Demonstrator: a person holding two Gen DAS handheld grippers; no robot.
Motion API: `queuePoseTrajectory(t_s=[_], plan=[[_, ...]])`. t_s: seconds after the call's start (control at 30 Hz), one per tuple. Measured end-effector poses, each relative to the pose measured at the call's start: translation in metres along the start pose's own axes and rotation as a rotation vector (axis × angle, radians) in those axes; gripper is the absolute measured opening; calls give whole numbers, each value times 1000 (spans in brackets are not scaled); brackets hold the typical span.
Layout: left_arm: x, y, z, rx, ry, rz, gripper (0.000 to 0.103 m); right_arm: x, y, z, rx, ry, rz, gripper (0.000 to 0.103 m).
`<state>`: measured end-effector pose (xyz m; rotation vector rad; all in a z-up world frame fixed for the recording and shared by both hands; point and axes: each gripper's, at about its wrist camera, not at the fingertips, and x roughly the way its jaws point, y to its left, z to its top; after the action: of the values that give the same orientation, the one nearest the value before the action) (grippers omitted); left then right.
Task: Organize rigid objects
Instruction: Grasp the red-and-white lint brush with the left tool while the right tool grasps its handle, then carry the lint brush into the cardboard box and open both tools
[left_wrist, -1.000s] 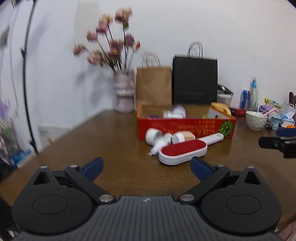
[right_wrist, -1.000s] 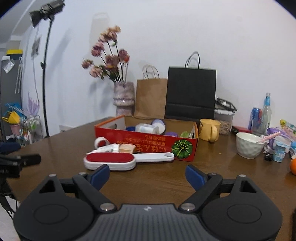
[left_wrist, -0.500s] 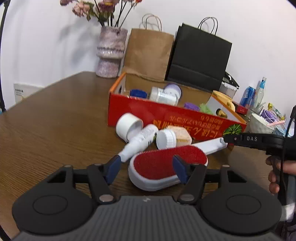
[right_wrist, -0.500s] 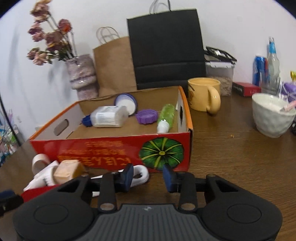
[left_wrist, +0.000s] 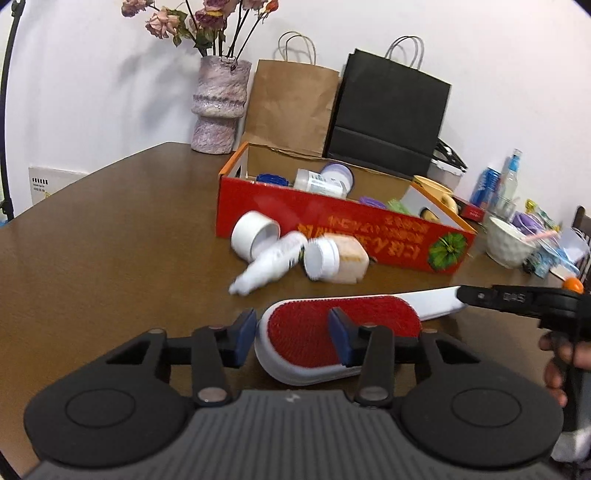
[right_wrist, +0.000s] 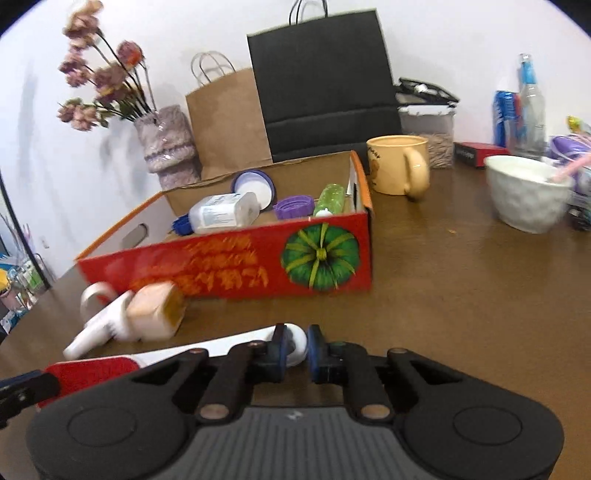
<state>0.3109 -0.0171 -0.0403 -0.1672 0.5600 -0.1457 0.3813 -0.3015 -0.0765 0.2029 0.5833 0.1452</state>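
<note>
A white lint brush with a red pad (left_wrist: 343, 325) lies on the brown table in front of a red cardboard box (left_wrist: 332, 229). My left gripper (left_wrist: 293, 338) straddles the brush's wide end with its jaws closing on it. My right gripper (right_wrist: 295, 349) is shut on the white handle end (right_wrist: 295, 341) of the same brush. A white tape roll (left_wrist: 253, 234), a white tube (left_wrist: 269, 264) and a peach jar with a white lid (left_wrist: 338, 258) lie beside the box. In the box are a white bottle (right_wrist: 225, 214), purple lids (right_wrist: 293, 206) and a green tube (right_wrist: 330, 197).
Behind the box stand a vase with dried flowers (left_wrist: 218, 107), a brown paper bag (left_wrist: 291, 107) and a black bag (left_wrist: 388, 114). A yellow mug (right_wrist: 400, 168), a white bowl (right_wrist: 526, 197), bottles and clutter (right_wrist: 524, 107) sit at the right.
Both grippers have come down to the lint brush. The left jaws have narrowed around its wide end and the right jaws have shut on its handle.
</note>
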Motion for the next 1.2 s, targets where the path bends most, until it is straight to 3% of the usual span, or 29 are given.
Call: queuePoseTrajectory(t_s=[0.17, 0.3, 0.6, 0.8, 0.97, 1.03, 1.2], plan=[[-39, 5, -23, -22, 18, -23, 44, -67, 5, -47, 16, -13, -7, 12], [-61, 2, -30, 27, -17, 15, 44, -94, 14, -68, 8, 10, 13, 12], [-70, 10, -36, 39, -3, 46, 44, -92, 18, -75, -17, 31, 64, 14], [-60, 13, -32, 38, 15, 29, 64, -89, 14, -74, -13, 26, 86, 14], [-60, 18, -33, -18, 49, -25, 63, -90, 15, -75, -2, 21, 84, 14], [-63, 15, -36, -20, 37, -14, 62, -90, 16, -76, -1, 15, 76, 14], [-72, 13, -41, -80, -17, 7, 48, -96, 16, -81, 21, -24, 52, 15]])
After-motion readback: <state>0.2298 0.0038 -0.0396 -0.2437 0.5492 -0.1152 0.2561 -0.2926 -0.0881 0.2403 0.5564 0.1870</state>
